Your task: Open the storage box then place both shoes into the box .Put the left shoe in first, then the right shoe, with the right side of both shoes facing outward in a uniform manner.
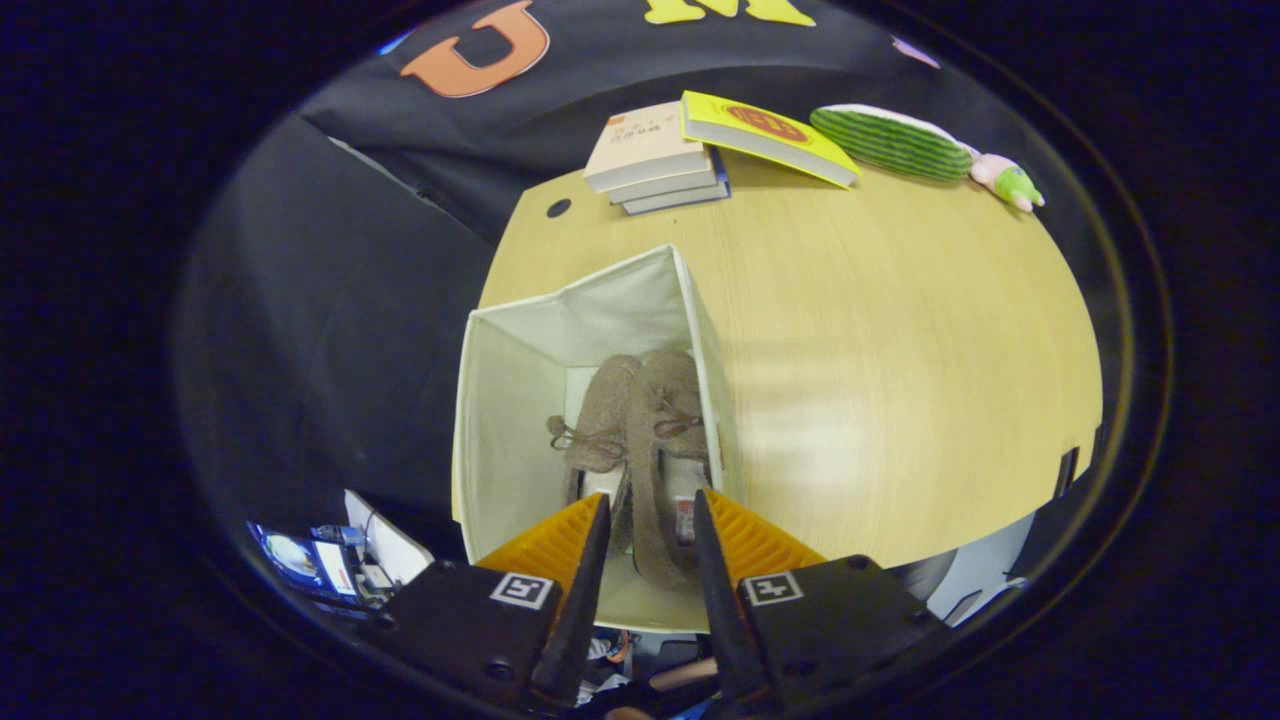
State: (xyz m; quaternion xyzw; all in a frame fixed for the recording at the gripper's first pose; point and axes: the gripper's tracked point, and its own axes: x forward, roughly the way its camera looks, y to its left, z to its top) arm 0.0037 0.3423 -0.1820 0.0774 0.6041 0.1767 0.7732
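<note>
Wooden table held the open storage box near its front-left edge. Inside box, two brown lace-up shoes lay side by side, toes pointing away. Behind: stack of books, yellow book, green striped plush. Gripper hung over box's near rim, fingers abt a shoe-width apart w/ near shoe's heel between them; contact unclear, can't tell if gripped.

The storage box is of pale matt cloth. Both shoes look like rough felt or wool, perhaps suede. The table is smooth light wood with soft shine.
</note>
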